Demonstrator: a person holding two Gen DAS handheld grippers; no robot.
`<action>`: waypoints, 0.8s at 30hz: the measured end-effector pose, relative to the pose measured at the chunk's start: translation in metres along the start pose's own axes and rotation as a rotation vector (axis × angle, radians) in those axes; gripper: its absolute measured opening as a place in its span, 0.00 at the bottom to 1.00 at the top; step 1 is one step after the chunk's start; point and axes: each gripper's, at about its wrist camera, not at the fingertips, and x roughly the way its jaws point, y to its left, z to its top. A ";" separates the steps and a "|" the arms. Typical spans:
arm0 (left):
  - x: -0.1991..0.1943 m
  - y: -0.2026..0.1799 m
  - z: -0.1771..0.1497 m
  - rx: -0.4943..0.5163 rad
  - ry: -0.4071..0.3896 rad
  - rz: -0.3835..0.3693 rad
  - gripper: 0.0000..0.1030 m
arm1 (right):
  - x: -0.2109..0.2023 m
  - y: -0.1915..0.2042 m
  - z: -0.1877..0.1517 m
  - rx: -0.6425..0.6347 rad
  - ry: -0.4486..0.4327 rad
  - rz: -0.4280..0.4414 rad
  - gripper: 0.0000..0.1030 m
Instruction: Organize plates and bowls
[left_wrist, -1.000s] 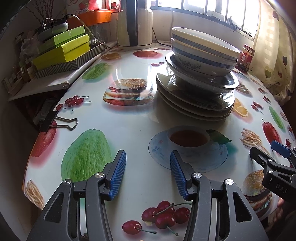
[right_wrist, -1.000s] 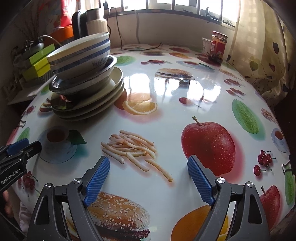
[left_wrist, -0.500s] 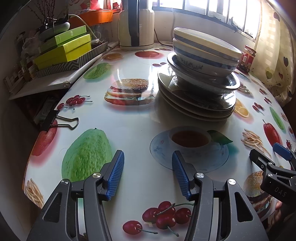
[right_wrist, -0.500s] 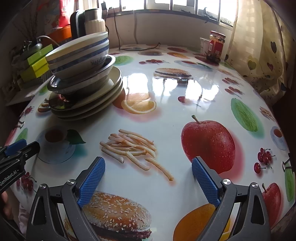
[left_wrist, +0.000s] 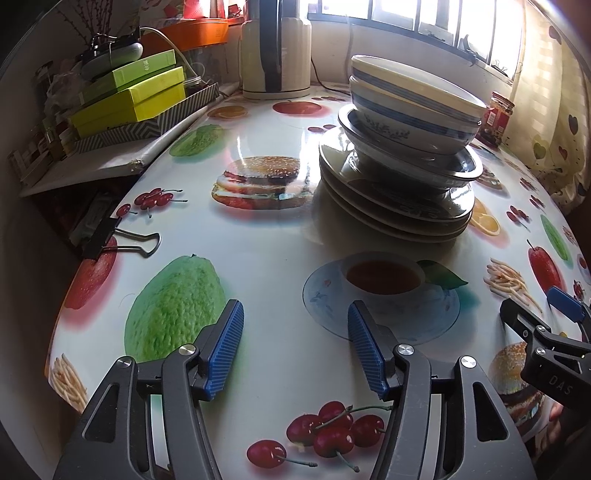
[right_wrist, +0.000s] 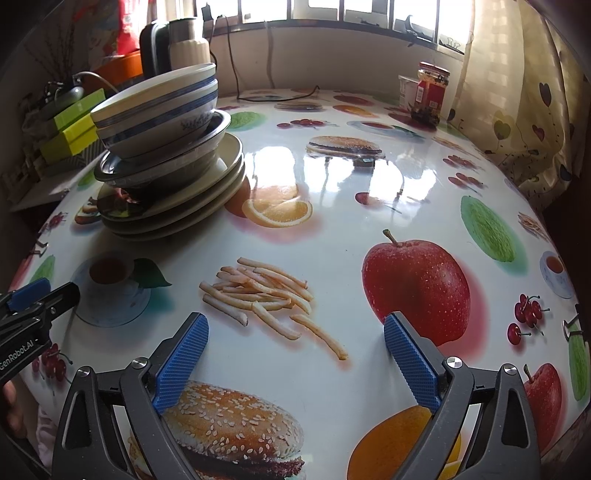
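A stack of crockery stands on the fruit-print table: several cream plates (left_wrist: 399, 214) at the bottom, a metal-rimmed dish (left_wrist: 454, 166) on them, and two blue-striped white bowls (left_wrist: 410, 99) nested on top. The stack shows in the right wrist view at upper left, plates (right_wrist: 207, 188) and bowls (right_wrist: 159, 110). My left gripper (left_wrist: 295, 332) is open and empty, near the table's front edge, short of the stack. My right gripper (right_wrist: 295, 343) is open wide and empty, to the right of the stack, over printed fries.
A cream kettle (left_wrist: 275, 48) stands at the back by the window. Green boxes (left_wrist: 133, 96) are piled on a side shelf at left. A black binder clip (left_wrist: 110, 240) grips the table edge. A red-lidded jar (right_wrist: 430, 92) stands at the far right near the curtain.
Both grippers have drawn back slightly toward the table's front edge. The right gripper's jaws have opened a little wider. The stack has not moved.
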 end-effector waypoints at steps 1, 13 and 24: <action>0.000 0.000 0.000 0.000 0.000 0.001 0.58 | 0.000 0.000 0.000 0.000 0.000 0.000 0.94; 0.000 0.000 0.000 0.000 0.000 0.000 0.58 | 0.000 0.000 0.000 0.000 0.000 0.000 0.94; 0.000 0.000 0.000 0.000 0.000 0.000 0.59 | 0.000 0.000 0.000 -0.001 -0.001 0.000 0.94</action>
